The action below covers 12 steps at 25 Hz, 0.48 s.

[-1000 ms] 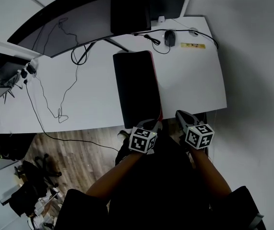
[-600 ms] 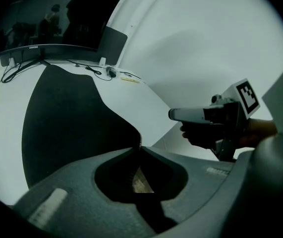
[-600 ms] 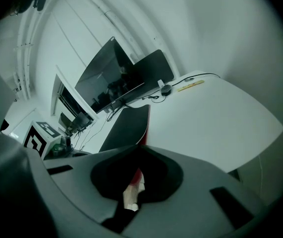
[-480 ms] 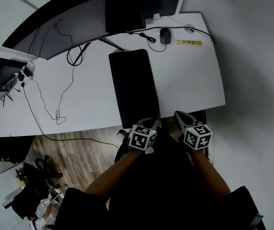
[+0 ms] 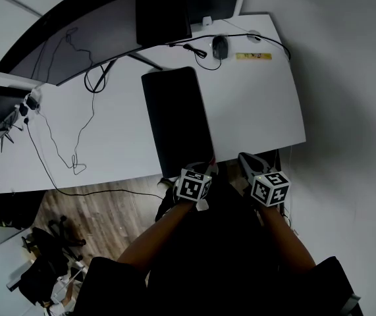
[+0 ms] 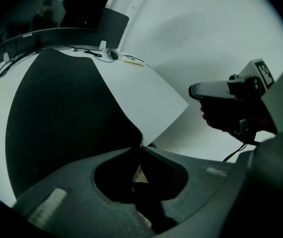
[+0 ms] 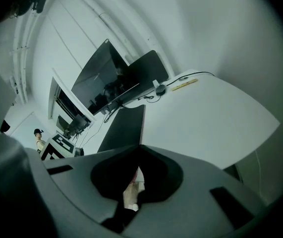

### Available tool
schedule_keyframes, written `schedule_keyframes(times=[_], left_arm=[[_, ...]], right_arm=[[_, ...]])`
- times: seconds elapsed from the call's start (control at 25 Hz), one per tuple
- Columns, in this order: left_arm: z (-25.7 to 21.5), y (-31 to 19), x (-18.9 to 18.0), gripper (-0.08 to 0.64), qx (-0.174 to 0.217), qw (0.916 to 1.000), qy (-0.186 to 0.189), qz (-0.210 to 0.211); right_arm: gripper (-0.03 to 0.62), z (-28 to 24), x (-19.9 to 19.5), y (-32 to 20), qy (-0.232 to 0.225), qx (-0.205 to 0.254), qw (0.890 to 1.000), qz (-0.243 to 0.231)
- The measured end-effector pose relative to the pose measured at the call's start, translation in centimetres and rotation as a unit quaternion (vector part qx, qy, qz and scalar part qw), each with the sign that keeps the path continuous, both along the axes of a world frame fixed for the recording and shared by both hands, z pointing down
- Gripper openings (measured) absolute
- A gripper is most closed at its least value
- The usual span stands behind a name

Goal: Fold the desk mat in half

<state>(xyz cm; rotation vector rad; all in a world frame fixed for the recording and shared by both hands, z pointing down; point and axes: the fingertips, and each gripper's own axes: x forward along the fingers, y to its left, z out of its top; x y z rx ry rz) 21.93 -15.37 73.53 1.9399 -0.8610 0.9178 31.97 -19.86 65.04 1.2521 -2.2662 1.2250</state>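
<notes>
The black desk mat (image 5: 178,117) lies as a long narrow strip across the white desk (image 5: 257,104), running from the near edge toward the monitor. My left gripper (image 5: 207,168) is at the mat's near right corner, shut on its stitched edge. In the left gripper view the jaws (image 6: 141,147) meet right where that edge rises, and the mat (image 6: 57,118) fills the left half. My right gripper (image 5: 247,160) hovers just off the desk's front edge, right of the mat, shut with nothing in it. In the right gripper view (image 7: 140,147) the mat (image 7: 124,128) lies ahead to the left.
A curved monitor (image 5: 76,38) and a dark stand (image 5: 161,12) line the far side. A mouse (image 5: 220,46), a yellow strip (image 5: 253,56) and cables (image 5: 76,157) lie on the desk. The right gripper (image 6: 196,90) shows in the left gripper view.
The red strip that showed along the mat's right edge is no longer visible. Both grippers stay at the desk's near edge while the head view has shifted.
</notes>
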Motion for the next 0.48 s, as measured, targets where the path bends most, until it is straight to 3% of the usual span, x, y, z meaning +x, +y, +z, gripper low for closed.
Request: schedule_keyframes(times=[0.24, 0.48], left_arm=[[1.0, 0.0, 0.6, 0.032, 0.012, 0.9983, -0.028, 0.050], [1.0, 0.4, 1.2, 0.051, 0.008, 0.9983, -0.023, 0.053]], right_arm=[[0.000, 0.1, 0.4, -0.1, -0.008, -0.001, 1.000, 0.010], [0.000, 0.4, 0.5, 0.1, -0.014, -0.005, 1.000, 0.019]])
